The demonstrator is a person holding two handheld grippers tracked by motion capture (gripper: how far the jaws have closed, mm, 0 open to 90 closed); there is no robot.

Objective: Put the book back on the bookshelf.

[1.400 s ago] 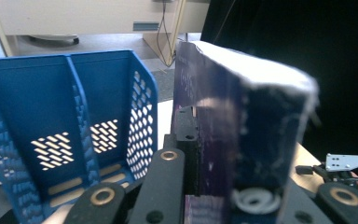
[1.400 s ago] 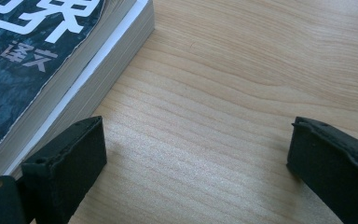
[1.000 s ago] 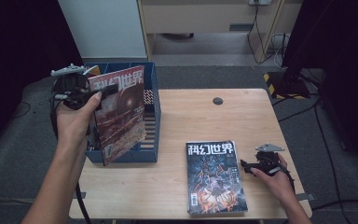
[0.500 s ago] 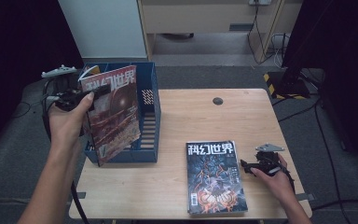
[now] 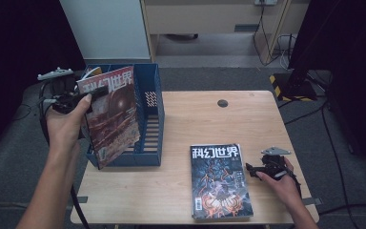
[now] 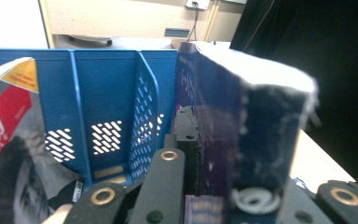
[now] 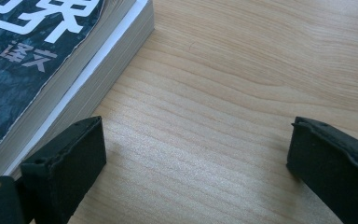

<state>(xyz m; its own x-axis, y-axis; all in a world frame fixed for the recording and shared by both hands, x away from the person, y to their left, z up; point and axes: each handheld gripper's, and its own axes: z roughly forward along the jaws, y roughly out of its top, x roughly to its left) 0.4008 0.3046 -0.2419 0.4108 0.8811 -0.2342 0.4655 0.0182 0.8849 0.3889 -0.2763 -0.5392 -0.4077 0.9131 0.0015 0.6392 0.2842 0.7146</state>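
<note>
My right hand-held gripper (image 5: 253, 169) rests spread on the counter (image 5: 195, 119), just beside the flat stack of magazines (image 5: 219, 180). My left hand-held gripper (image 5: 95, 90) pinches a magazine (image 5: 112, 121) upright at the blue file box (image 5: 151, 119), which holds another magazine (image 6: 9, 140).

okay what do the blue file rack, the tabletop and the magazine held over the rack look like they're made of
Blue file rack: apparently moulded plastic, with a uniform smooth sheen and slotted cut-outs in the dividers. Tabletop: pale wood or wood-look laminate, matte, with grain lines clear in the right gripper view; which one, I can't tell. Magazine in the left gripper: paper with a glossy printed cover, bending slightly.
</note>
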